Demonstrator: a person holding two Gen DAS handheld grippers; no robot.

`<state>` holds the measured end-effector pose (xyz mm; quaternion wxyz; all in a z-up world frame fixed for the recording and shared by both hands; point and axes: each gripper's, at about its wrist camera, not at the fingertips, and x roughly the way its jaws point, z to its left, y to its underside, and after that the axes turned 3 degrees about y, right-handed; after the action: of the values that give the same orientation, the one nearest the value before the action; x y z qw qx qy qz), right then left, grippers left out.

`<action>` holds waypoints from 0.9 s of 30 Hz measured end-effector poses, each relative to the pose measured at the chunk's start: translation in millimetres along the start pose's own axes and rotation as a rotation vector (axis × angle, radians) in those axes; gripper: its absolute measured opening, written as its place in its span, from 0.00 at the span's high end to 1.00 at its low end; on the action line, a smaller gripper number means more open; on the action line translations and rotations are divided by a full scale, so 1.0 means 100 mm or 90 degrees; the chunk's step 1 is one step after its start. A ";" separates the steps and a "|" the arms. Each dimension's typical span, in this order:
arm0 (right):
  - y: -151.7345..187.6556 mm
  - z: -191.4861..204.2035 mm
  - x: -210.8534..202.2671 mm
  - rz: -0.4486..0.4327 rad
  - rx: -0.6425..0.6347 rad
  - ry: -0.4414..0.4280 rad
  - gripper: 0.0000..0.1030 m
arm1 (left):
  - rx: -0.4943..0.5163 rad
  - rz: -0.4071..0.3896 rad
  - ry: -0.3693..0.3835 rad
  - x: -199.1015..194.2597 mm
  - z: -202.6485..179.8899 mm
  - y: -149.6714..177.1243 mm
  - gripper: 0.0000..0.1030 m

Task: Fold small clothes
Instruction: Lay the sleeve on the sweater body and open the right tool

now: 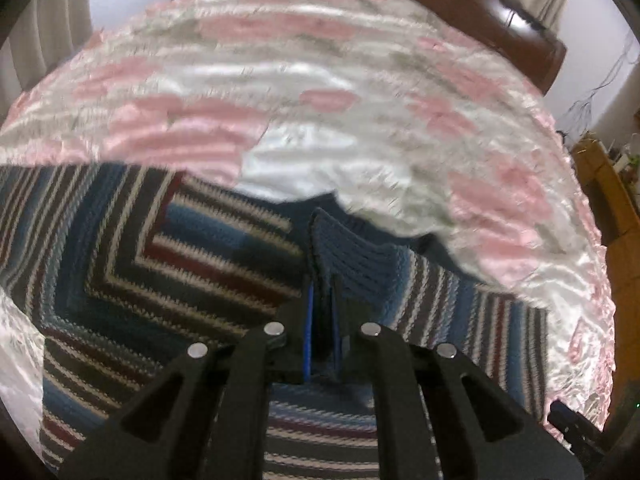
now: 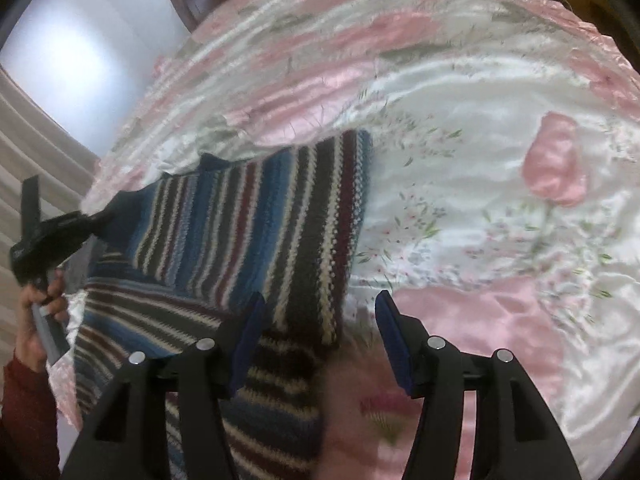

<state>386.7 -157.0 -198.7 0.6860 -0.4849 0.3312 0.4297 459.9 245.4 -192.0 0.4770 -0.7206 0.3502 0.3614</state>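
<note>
Curtains [image 2: 36,140] hang pale at the far left of the right wrist view, and in front of them a person's hand [image 2: 38,320] in a dark red sleeve [image 2: 24,420] grips the handle of the left hand-held gripper [image 2: 94,220]. That gripper is clamped on a dark blue edge of the striped knitted sweater [image 2: 248,232], lifting a flap of it up off the rest. In the left wrist view the same grip shows up close: the left hand-held gripper [image 1: 322,320] has its blue-padded fingers [image 1: 309,332] drawn nearly together, with a ribbed blue fold of the striped knitted sweater [image 1: 160,248] standing between them.

The sweater lies on a bed, on a shiny white and pink floral bedspread [image 2: 500,208], with stripes of blue, maroon, cream and dark grey. Right of the lifted flap, the right hand-held gripper [image 2: 320,340] is spread wide and holds nothing; its left finger sits over the sweater's lower part, its right finger over bare bedspread. A brown wooden headboard [image 1: 500,12] stands beyond the bed's far edge.
</note>
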 end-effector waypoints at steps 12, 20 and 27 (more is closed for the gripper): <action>0.12 0.02 0.40 0.044 -0.007 0.043 0.59 | 0.024 0.041 -0.072 0.52 0.36 0.15 0.73; 0.06 0.34 -0.07 -0.032 -0.064 0.061 0.47 | 0.024 -0.027 -0.059 -0.07 0.36 0.14 0.57; 0.06 0.68 0.21 0.009 -0.093 0.044 0.48 | 0.113 0.041 0.006 0.16 -0.26 0.42 0.51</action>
<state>392.2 -85.9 -198.4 0.6340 -0.5454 0.3259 0.4408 436.9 205.7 -216.3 0.5255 -0.6653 0.4064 0.3406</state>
